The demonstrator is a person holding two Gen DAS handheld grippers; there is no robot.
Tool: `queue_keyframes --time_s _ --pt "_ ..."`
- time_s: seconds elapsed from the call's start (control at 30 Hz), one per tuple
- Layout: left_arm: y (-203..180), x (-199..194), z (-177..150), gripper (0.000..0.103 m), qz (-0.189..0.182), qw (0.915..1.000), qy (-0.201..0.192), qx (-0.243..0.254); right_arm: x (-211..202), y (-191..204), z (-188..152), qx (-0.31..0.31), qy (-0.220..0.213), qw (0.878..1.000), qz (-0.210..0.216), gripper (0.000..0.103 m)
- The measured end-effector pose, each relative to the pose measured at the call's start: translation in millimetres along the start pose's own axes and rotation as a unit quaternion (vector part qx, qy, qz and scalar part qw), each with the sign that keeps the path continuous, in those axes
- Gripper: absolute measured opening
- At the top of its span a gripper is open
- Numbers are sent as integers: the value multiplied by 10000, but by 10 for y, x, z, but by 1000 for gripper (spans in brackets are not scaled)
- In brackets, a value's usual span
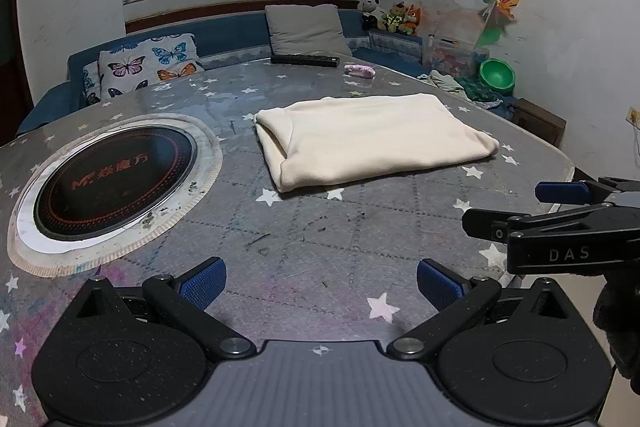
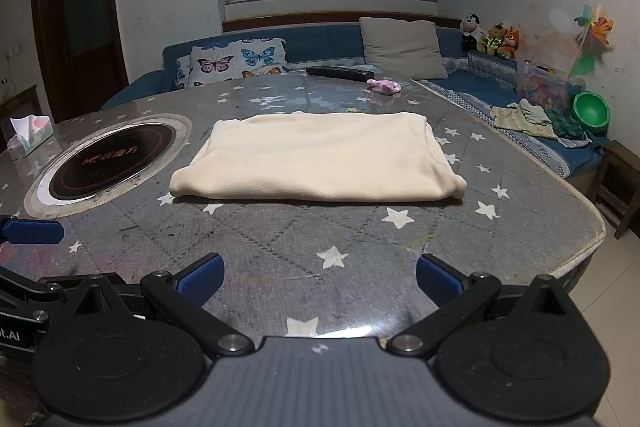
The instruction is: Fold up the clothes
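Observation:
A cream garment [image 1: 368, 137] lies folded into a flat rectangle on the grey star-patterned table [image 1: 304, 239]; it also shows in the right wrist view [image 2: 316, 159]. My left gripper [image 1: 321, 283] is open and empty, held over the table's near part, short of the garment. My right gripper [image 2: 320, 281] is open and empty, also near the front edge, facing the garment. The right gripper shows at the right edge of the left wrist view [image 1: 560, 207]. A blue fingertip of the left gripper [image 2: 34, 231] shows at the left in the right wrist view.
A round induction cooktop [image 1: 116, 183] is set into the table at the left. A black remote [image 2: 340, 72] and a pink item [image 2: 384, 86] lie at the far side. A tissue box [image 2: 30, 135] stands far left. A sofa with cushions [image 2: 402, 47], clothes and toys lies behind.

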State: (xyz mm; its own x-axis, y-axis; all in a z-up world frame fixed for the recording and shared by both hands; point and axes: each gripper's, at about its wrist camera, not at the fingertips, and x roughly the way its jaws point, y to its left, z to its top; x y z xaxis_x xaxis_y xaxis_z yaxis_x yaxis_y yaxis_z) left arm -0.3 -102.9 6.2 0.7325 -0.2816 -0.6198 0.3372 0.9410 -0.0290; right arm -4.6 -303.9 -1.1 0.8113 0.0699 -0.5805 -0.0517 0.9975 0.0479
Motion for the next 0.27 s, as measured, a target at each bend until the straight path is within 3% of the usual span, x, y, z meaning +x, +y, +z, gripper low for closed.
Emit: queue_keyframes --time_s 0.27 --pt "20 19 6 103 3 10000 17 -32 -3 -7 5 14 -8 10000 -6 103"
